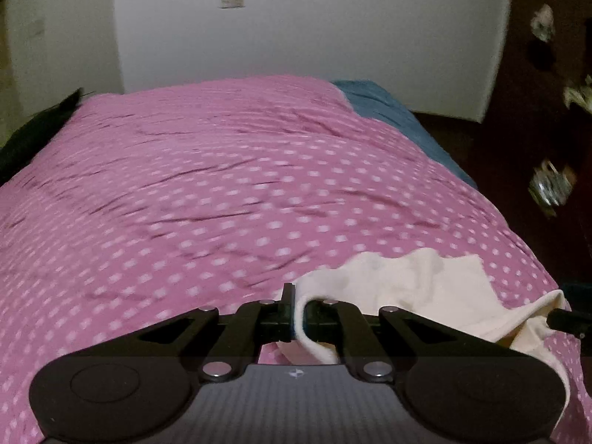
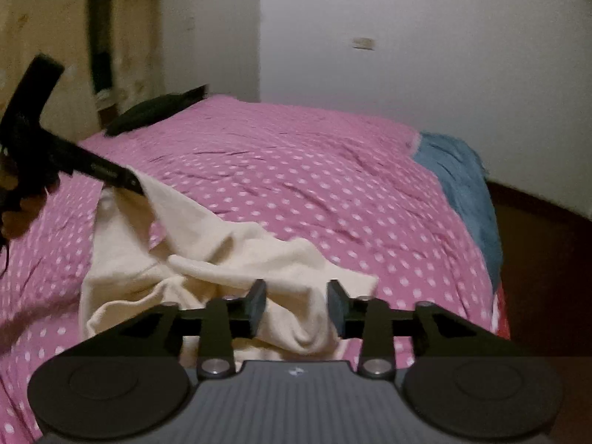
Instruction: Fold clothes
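Pink dotted bedspread w/ cream garment; left hand-held gripper pinching it; right hand-held gripper agape.

One cream garment lies on one pink dotted bedspread just ahead of two grippers, the left gripper and the right gripper, with one blue blanket and one black cushion beyond.

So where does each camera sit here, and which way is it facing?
Left wrist: on the left gripper, looking along the pink dotted bedspread to the white wall; gripper shut on the cream garment.
Right wrist: on the right gripper, open over the same garment, same heading; left gripper and a hand show at left.
Shared: garment, bedspread, blue cloth.
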`<state>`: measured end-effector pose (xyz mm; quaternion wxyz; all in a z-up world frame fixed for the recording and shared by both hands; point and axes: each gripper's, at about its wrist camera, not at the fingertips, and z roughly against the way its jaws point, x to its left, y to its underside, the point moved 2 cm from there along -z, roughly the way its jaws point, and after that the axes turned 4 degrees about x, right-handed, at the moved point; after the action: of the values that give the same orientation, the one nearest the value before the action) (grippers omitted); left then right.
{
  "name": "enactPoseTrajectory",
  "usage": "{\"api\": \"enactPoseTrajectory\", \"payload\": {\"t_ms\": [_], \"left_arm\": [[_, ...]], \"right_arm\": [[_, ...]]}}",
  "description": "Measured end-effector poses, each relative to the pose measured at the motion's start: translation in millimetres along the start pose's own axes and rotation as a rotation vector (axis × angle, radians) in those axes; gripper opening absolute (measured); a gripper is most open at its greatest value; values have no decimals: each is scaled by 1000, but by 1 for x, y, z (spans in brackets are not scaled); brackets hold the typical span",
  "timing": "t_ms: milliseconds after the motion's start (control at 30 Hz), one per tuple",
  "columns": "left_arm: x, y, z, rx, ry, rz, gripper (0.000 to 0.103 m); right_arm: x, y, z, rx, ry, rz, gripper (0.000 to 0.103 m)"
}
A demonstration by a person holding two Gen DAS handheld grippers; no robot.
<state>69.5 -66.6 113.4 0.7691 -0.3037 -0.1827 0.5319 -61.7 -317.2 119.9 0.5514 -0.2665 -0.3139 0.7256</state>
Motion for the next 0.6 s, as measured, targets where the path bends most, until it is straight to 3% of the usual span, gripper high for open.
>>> {"api": "enactPoseTrajectory", "payload": {"t_ms": [267, 467, 567, 600], "left_arm": [[47, 38, 23, 9, -46, 111, 3], [65, 54, 38, 1, -69, 154, 3], [71, 61, 43, 0, -75, 175, 3], [72, 65, 44, 2, -72, 178, 3]], "right_arm": [[36, -20, -43, 112, -130, 231, 45], [54, -25, -48, 129, -145, 357, 48], [57, -22, -57, 153, -125, 373, 42], [58, -22, -60, 161, -119, 378, 35]]}}
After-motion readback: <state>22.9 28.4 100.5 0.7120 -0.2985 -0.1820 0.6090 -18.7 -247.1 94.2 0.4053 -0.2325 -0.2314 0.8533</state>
